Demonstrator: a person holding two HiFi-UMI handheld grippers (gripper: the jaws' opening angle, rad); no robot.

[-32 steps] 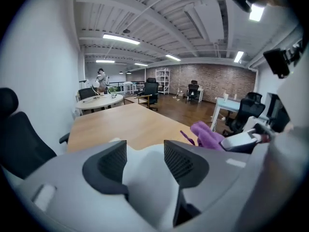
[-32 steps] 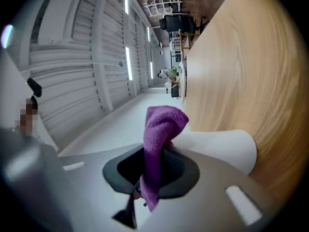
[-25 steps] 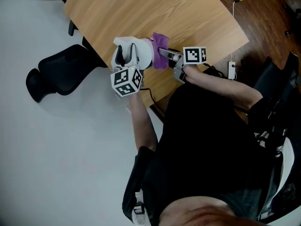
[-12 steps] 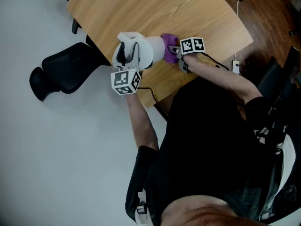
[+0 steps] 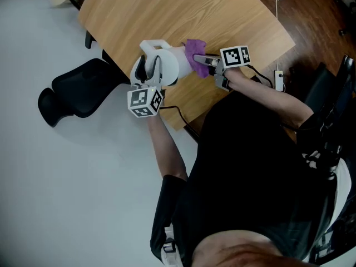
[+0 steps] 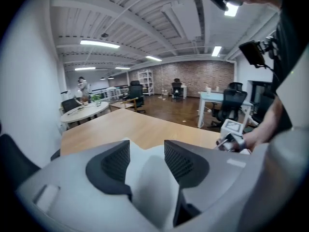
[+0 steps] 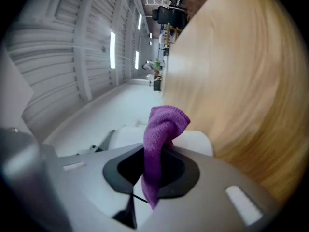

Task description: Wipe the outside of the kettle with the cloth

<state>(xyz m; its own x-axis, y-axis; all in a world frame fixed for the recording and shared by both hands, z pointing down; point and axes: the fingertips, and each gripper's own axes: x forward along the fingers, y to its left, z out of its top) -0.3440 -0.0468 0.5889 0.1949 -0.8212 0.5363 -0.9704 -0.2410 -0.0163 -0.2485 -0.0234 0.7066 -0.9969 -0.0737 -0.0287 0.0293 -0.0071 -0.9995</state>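
Head view: my right gripper (image 5: 199, 59) pinches cloth (image 5: 192, 48) at kettle's (image 5: 171, 65) 3 o'clock; left gripper's (image 6: 147, 159) jaws just closed tighter onto handle (image 6: 154, 192).

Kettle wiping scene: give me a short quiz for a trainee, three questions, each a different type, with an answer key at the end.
1. What colour is the cloth?
2. How does the right gripper have the cloth? A: clamped between its jaws. B: lying loose on top of it. C: not at all, the cloth is far from it.
3. True or false: the kettle stands on a stove.

Key
1. Purple.
2. A.
3. False: it is on the wooden table.
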